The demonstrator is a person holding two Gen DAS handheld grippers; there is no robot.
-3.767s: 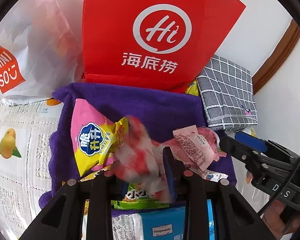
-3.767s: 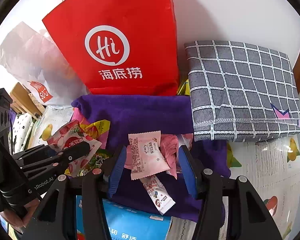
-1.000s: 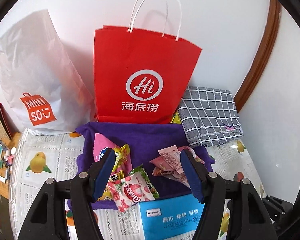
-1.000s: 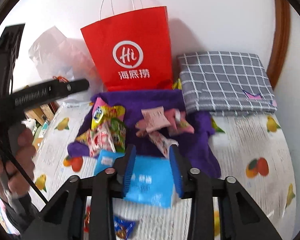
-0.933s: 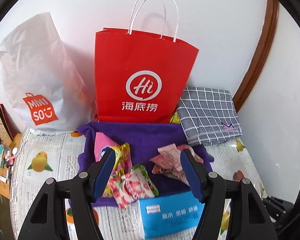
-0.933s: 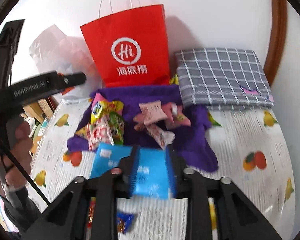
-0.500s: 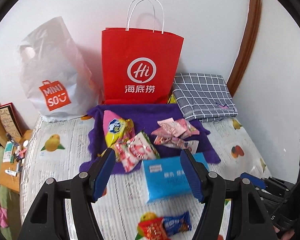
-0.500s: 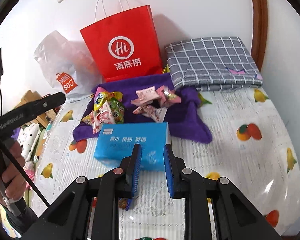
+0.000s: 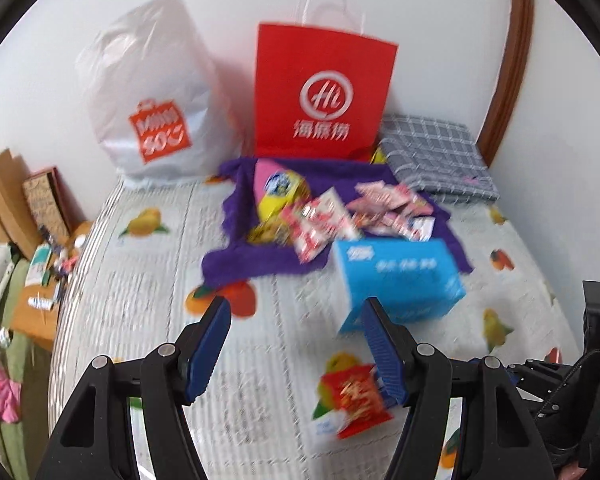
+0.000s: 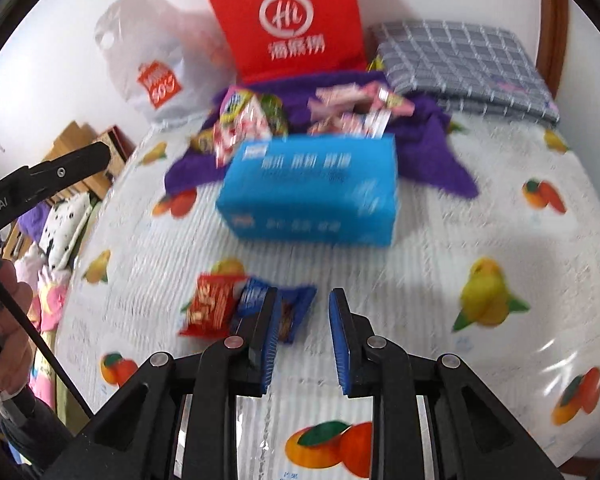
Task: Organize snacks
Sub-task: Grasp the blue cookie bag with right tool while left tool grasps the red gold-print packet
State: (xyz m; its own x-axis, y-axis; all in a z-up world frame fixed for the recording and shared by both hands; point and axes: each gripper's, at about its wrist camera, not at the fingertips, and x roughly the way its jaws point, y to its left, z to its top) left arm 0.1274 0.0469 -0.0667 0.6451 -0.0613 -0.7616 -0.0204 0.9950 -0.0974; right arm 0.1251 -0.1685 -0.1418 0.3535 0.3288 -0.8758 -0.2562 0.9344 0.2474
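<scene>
Your left gripper (image 9: 296, 346) hangs with its blue-padded jaws spread wide and nothing between them, above the fruit-printed table cover (image 9: 140, 280). A small red foil snack packet (image 9: 354, 398) lies just right of its right jaw. Your right gripper (image 10: 303, 334) has its jaws opening from a narrow gap, empty; a dark blue snack wrapper (image 10: 290, 306) lies just behind its left jaw, touching that same red packet. Ahead of both sits a bright blue rectangular tissue box (image 10: 312, 188), then more snack packets piled on a purple towel (image 10: 428, 148).

Both wrist cameras look steeply down, sharing the blue box (image 9: 400, 276).
</scene>
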